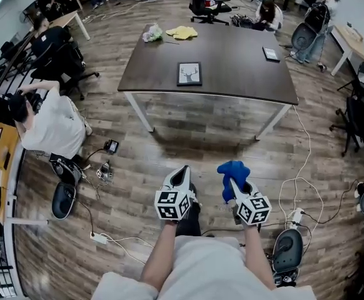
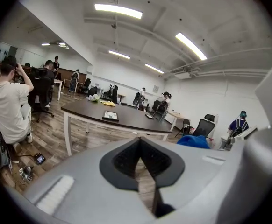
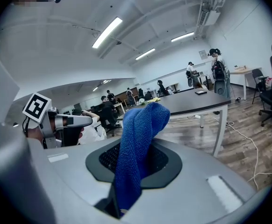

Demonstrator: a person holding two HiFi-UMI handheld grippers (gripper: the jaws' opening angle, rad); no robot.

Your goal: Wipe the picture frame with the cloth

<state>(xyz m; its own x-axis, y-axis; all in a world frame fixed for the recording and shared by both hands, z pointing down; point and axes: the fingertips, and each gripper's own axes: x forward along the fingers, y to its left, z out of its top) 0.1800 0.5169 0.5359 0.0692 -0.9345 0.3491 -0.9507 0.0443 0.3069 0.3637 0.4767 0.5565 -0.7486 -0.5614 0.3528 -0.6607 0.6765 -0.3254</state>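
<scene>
The right gripper (image 1: 235, 186) was clamped on a blue cloth (image 1: 232, 169) that stood up out of its jaws, while the left gripper (image 1: 182, 174), just to its left, was closed on nothing. Both hung over the wooden floor (image 1: 138, 167), well apart from the dark table (image 1: 238, 61), where the picture frame (image 1: 189, 73) lay flat close to the near edge

bare wood-plank floor (image 1: 194, 149) lies open up to the dark brown rectangular table (image 1: 232, 61). its top is free all round the small black picture frame (image 1: 189, 73); a crumpled yellow cloth (image 1: 182, 32) sits at the far edge. white cables (image 1: 307, 158) trail the floor at right, a seated white-shirted person (image 1: 54, 127) at left.
</scene>
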